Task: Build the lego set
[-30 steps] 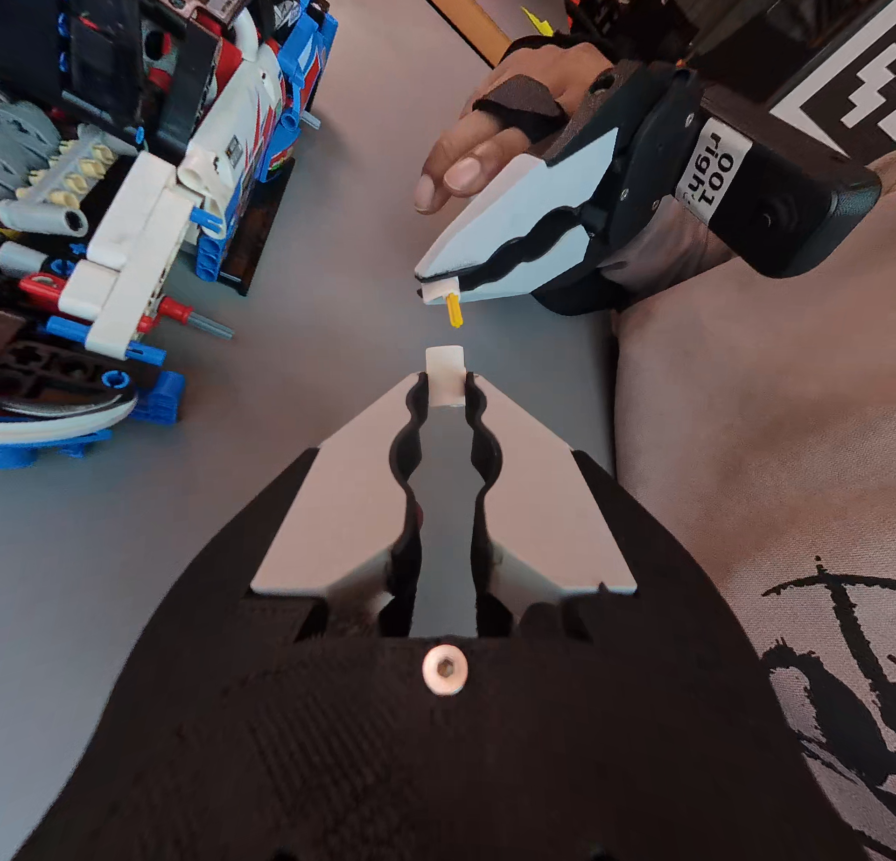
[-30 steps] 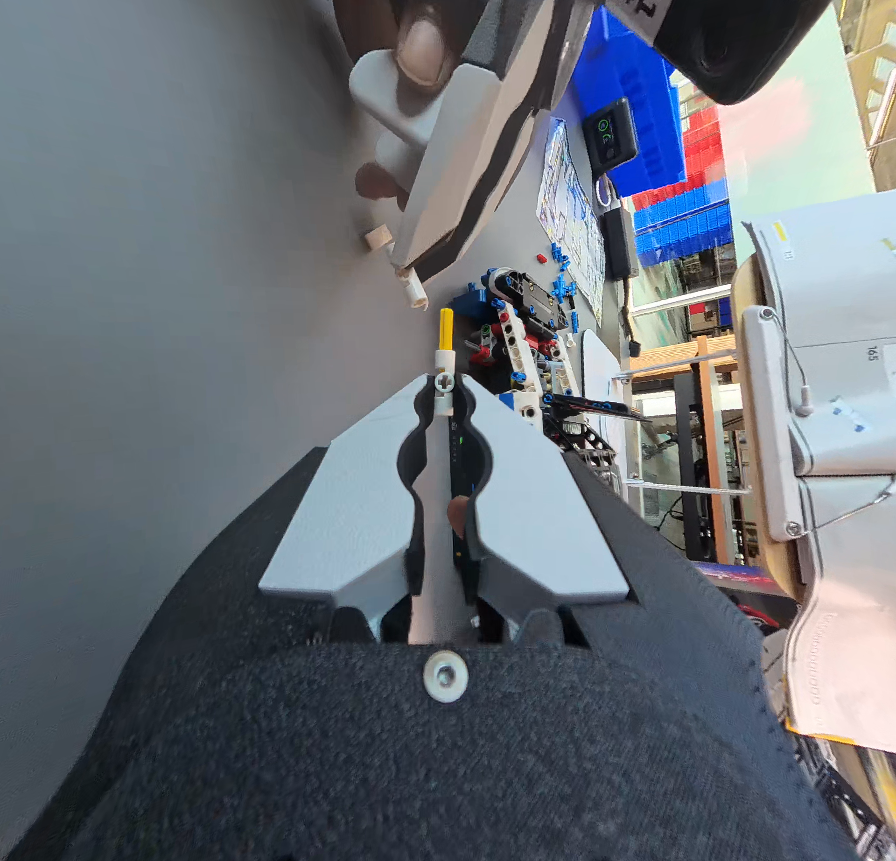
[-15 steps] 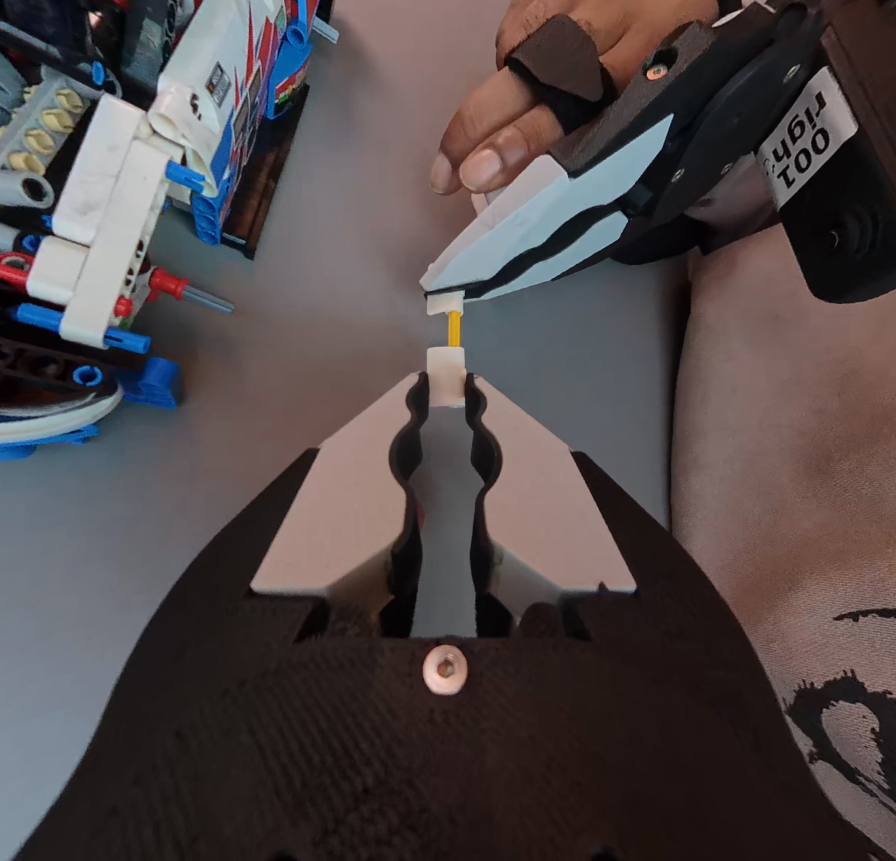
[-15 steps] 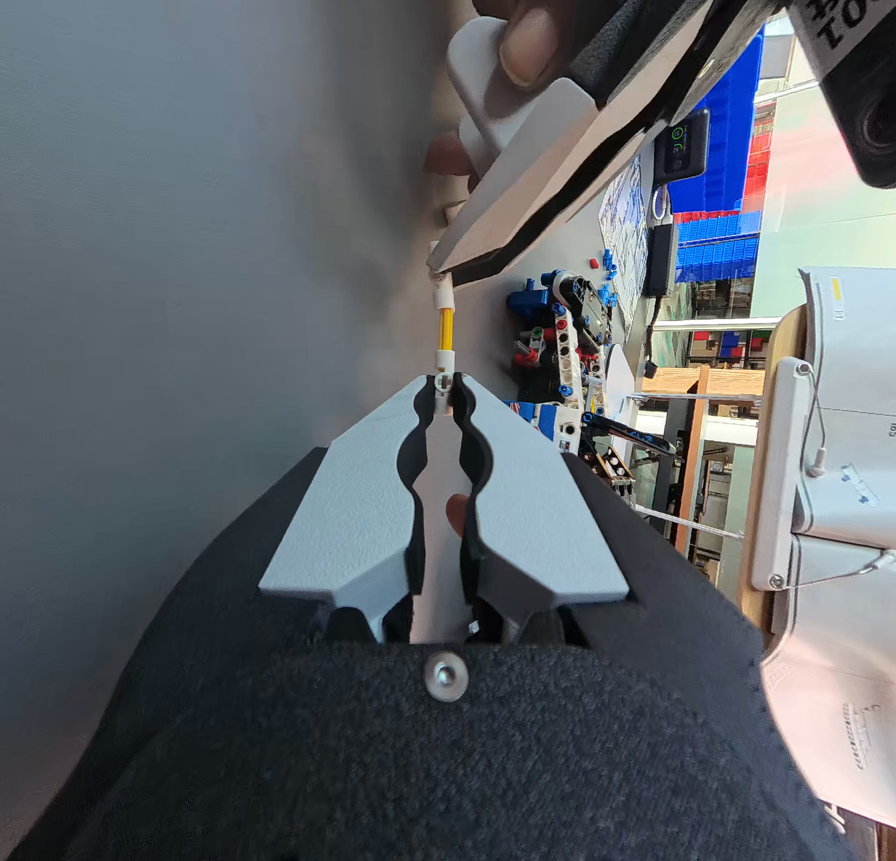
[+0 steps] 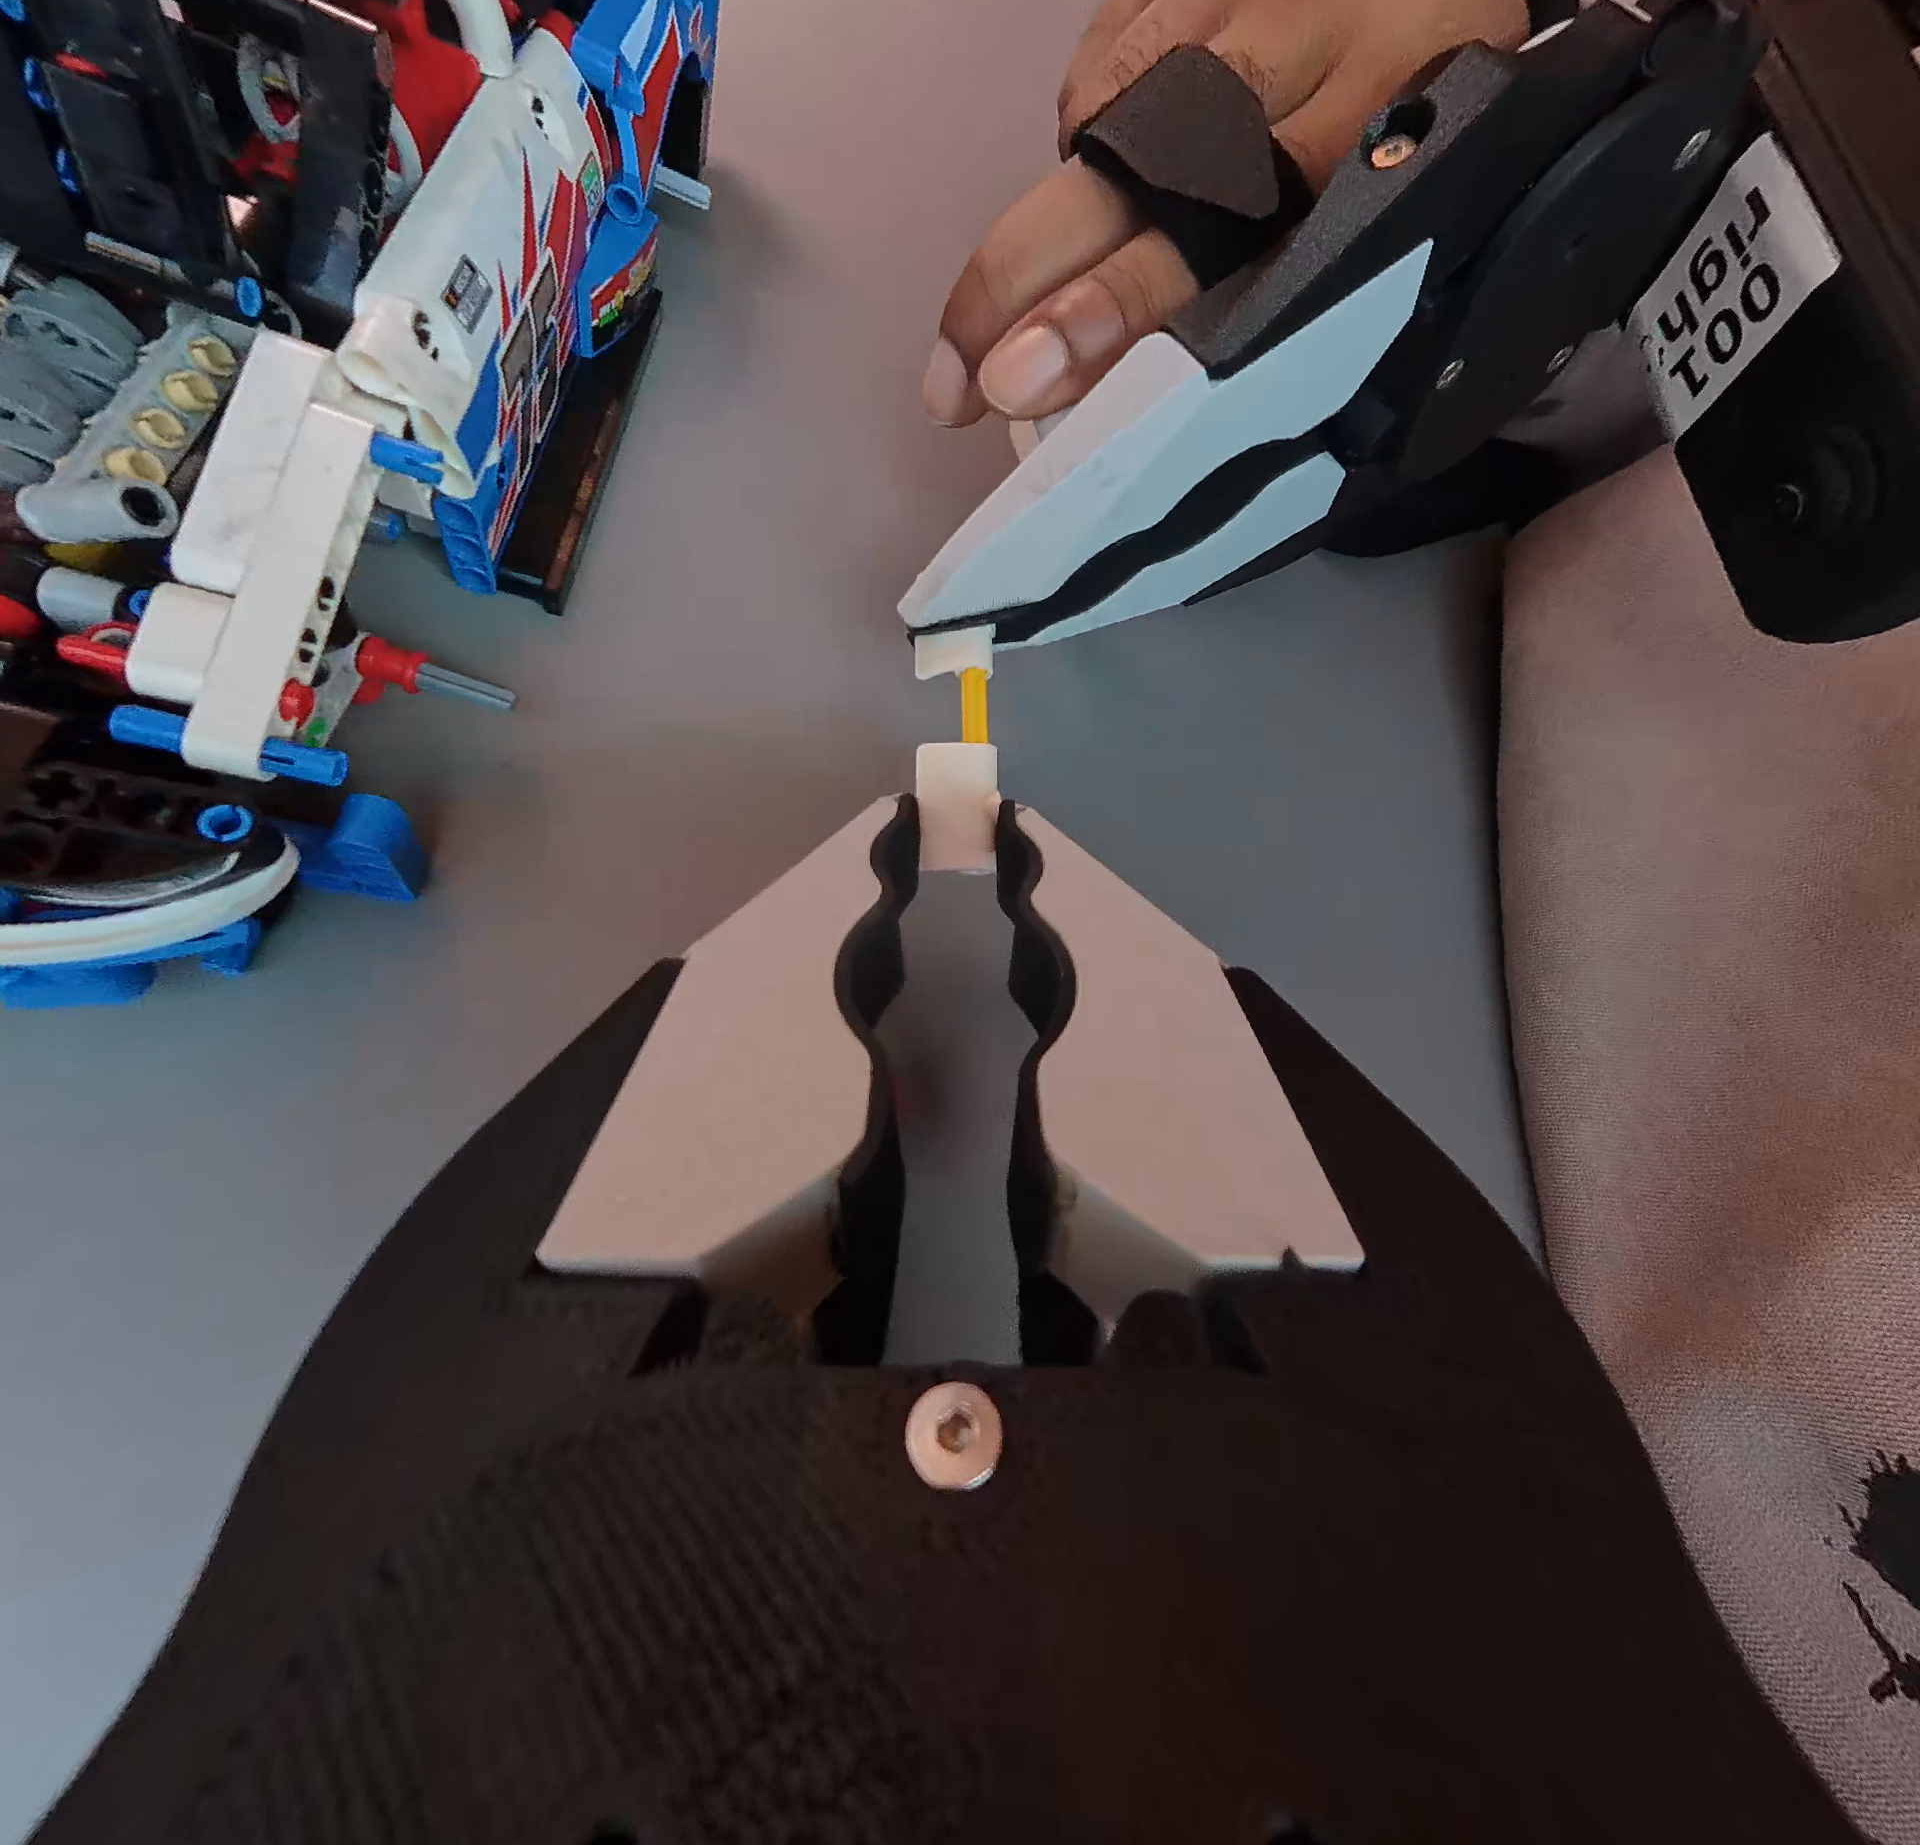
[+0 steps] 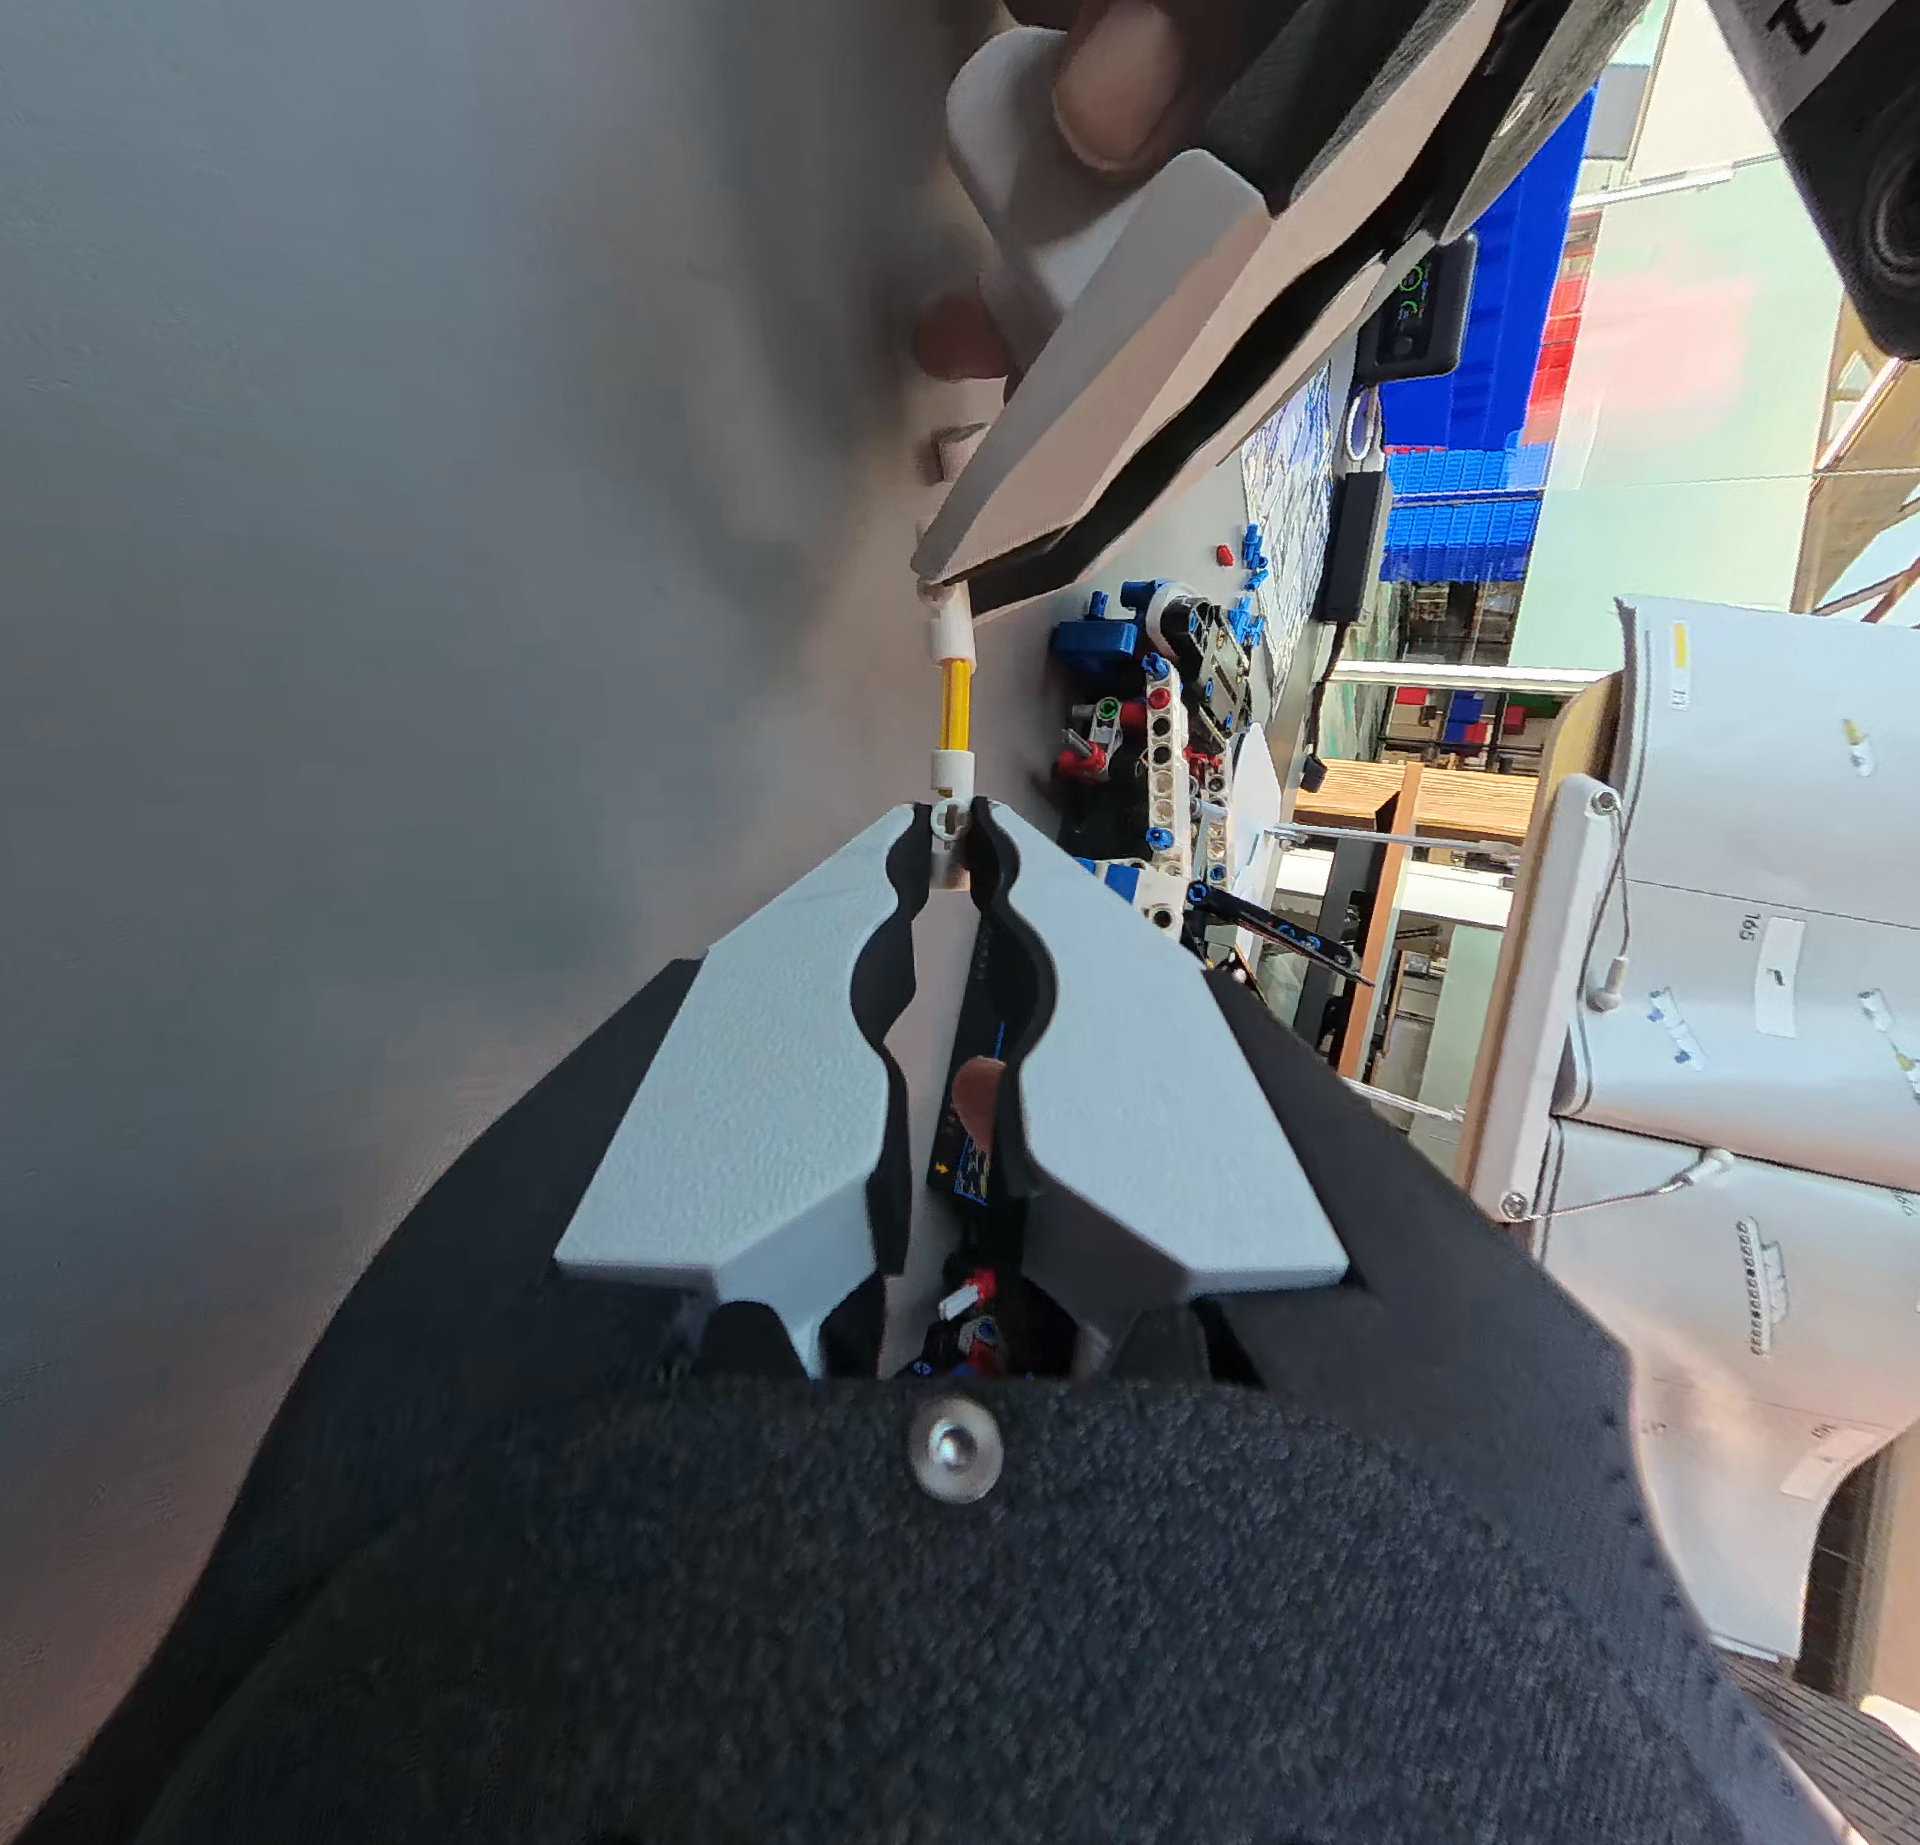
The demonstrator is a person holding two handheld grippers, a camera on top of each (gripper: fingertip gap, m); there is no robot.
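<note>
Left gripper (image 5: 957,810), seen along its own fingers in the left wrist view, is closed on a small white connector (image 5: 956,796) held at the very tips; its pale, flat-faced fingers carry wavy black inner pads. Facing it, the right gripper (image 5: 951,642) pinches a second white connector piece (image 5: 948,654) from which a thin yellow axle (image 5: 975,720) runs down into the left-held part. Both pieces are hard, smooth plastic, the axle slender and rod-like. On the matte grey table (image 5: 810,237) to the left stands the partly built car model (image 5: 312,424), white, blue and red with protruding pins.

Right wrist view: the right gripper (image 6: 951,824) is clamped narrowly on its white connector piece (image 6: 948,827), with the yellow axle (image 6: 954,704) bridging to the white connector (image 6: 951,637) under the left gripper (image 6: 940,585). Loose blue pieces (image 6: 1247,548) lie beyond the car model (image 6: 1164,735).

Risk, as judged: the two parts are gripped only at the fingertips, so any misalignment while pressing them together could bind or bend the axle, twist a connector in the pads, or squirt a smooth piece out onto the table
</note>
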